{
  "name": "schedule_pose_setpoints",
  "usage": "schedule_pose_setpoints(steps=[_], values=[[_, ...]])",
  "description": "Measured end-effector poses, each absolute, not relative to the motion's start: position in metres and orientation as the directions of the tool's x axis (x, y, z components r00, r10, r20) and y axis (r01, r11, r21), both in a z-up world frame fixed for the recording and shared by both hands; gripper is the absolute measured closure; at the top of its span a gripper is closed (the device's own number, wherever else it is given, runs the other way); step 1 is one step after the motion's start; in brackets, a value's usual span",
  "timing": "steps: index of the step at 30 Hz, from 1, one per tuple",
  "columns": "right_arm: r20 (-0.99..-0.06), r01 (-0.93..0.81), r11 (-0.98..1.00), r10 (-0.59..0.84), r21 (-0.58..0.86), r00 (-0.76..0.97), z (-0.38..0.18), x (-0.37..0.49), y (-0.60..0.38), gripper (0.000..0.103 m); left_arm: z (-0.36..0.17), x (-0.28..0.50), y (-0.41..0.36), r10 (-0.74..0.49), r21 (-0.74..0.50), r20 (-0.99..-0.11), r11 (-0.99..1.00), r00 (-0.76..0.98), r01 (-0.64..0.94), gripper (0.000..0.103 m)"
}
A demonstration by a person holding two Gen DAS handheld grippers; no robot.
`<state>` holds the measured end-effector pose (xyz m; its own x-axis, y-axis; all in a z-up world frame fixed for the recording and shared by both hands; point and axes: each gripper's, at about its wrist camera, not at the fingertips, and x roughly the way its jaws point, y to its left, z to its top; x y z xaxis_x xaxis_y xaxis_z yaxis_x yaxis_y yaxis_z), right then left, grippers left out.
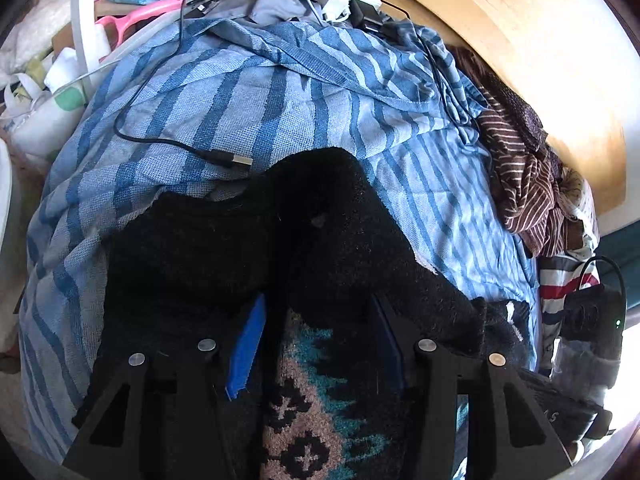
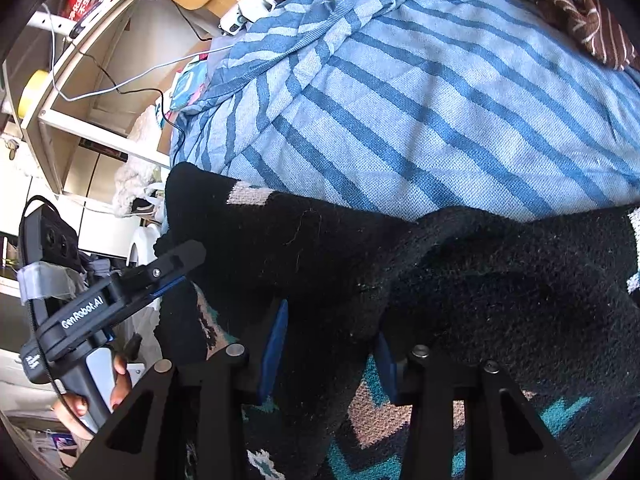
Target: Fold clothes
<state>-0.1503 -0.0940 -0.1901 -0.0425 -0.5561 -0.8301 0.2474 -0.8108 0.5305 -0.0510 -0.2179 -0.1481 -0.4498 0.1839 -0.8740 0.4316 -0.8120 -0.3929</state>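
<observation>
Jaws of both the left gripper (image 1: pixel 316 344) and the right gripper (image 2: pixel 330 354) are seen closed on folds of a black patterned sweater (image 2: pixel 460 280). It is draped over a blue striped blanket (image 1: pixel 224 92) beside a brown striped garment (image 1: pixel 524 176).

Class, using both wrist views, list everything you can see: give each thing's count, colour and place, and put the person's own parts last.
Knitted garment: one, black with teal and tan pattern, nearest the cameras, lying on the blanket.
Blanket: one, light blue with darker blue stripes, spread beneath the garment.
USB cable: one, black, lying on the blanket past the garment.
Striped garment: one, brown with white stripes, bunched at the blanket's right edge.
Power strip: one, white, beyond the blanket's far end.
Tape roll: one, yellow, on the shelf at left.
Left hand-held gripper: one, black with blue pads, holding the knitted garment.
Right hand-held gripper: one, black with blue pads, holding the same garment.
</observation>
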Motion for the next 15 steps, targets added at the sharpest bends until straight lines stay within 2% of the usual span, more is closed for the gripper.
schedule_pose_setpoints(steps=[3,4,5,8,11,13,15], values=[[-0.824,0.237,-0.807,-0.565,0.540,-0.045,-0.192,-0.150,-0.091,0.059,-0.157,-0.055,-0.216,0.181,-0.398,-0.870,-0.807,-0.458,0.437,0.049],[-0.824,0.235,-0.808,-0.565,0.541,-0.048,-0.193,-0.150,-0.090,0.063,-0.156,-0.054,-0.214,0.176,-0.405,-0.861,-0.804,-0.476,0.436,0.055],[-0.828,0.235,-0.814,-0.557,0.531,-0.059,-0.193,-0.149,-0.090,0.065,-0.154,-0.052,-0.213,0.170,-0.413,-0.851,-0.801,-0.497,0.432,0.070],[-0.843,0.245,-0.833,-0.530,0.496,-0.094,-0.192,-0.144,-0.092,0.072,-0.145,-0.047,-0.203,0.135,-0.387,-0.843,-0.824,-0.520,0.413,0.085],[-0.865,0.290,-0.852,-0.485,0.435,-0.127,-0.184,-0.137,-0.099,0.075,-0.130,-0.038,-0.192,0.094,-0.379,-0.813,-0.835,-0.574,0.400,0.088],[-0.873,0.334,-0.855,-0.464,0.396,-0.152,-0.174,-0.135,-0.106,0.084,-0.116,-0.037,-0.189,0.074,-0.387,-0.773,-0.842,-0.630,0.376,0.088],[-0.872,0.371,-0.852,-0.455,0.368,-0.179,-0.163,-0.135,-0.113,0.086,-0.105,-0.041,-0.191,0.061,-0.392,-0.742,-0.847,-0.667,0.359,0.088]])
